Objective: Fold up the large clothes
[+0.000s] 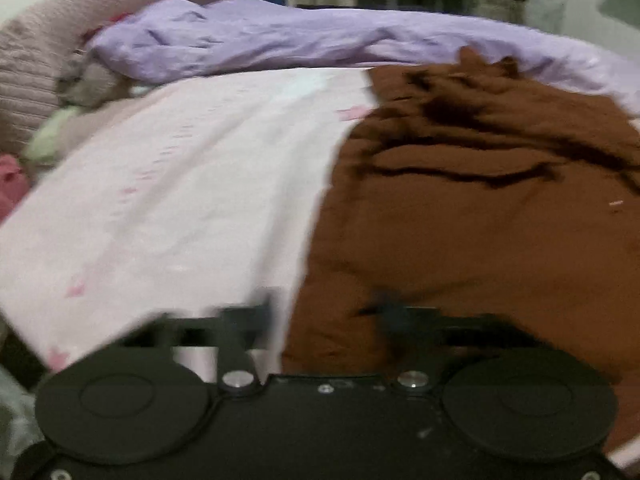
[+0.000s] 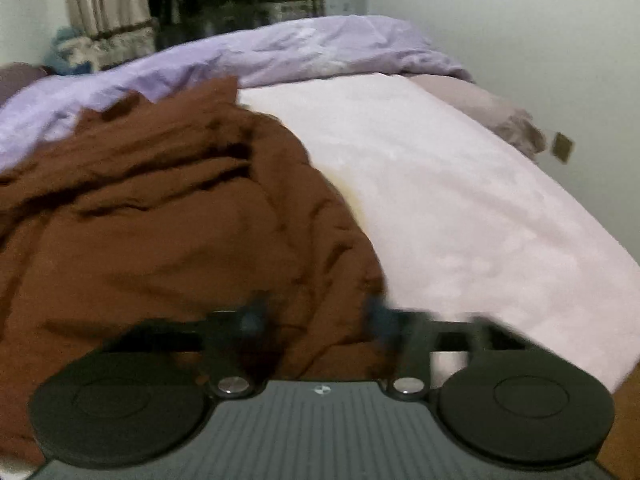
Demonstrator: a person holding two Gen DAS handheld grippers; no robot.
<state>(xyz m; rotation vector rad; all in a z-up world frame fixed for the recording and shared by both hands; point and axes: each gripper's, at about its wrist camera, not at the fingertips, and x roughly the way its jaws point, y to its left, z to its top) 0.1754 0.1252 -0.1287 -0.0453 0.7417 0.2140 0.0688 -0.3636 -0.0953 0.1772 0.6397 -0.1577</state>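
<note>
A large brown garment [image 1: 472, 216] lies crumpled on a pale pink bed sheet [image 1: 180, 200]. In the left wrist view it fills the right half; in the right wrist view the garment [image 2: 168, 224] fills the left half. My left gripper [image 1: 324, 312] is open, its fingers spread over the garment's near left edge. My right gripper [image 2: 316, 316] is open, its fingers astride the garment's near right edge. Both views are blurred by motion, and whether the fingers touch the cloth is unclear.
A rumpled lilac duvet [image 1: 280, 36] lies along the far side of the bed, also in the right wrist view [image 2: 280, 48]. Pillows and soft items [image 1: 48, 92] sit at the left end. A wall [image 2: 520, 40] runs close beside the bed's right end.
</note>
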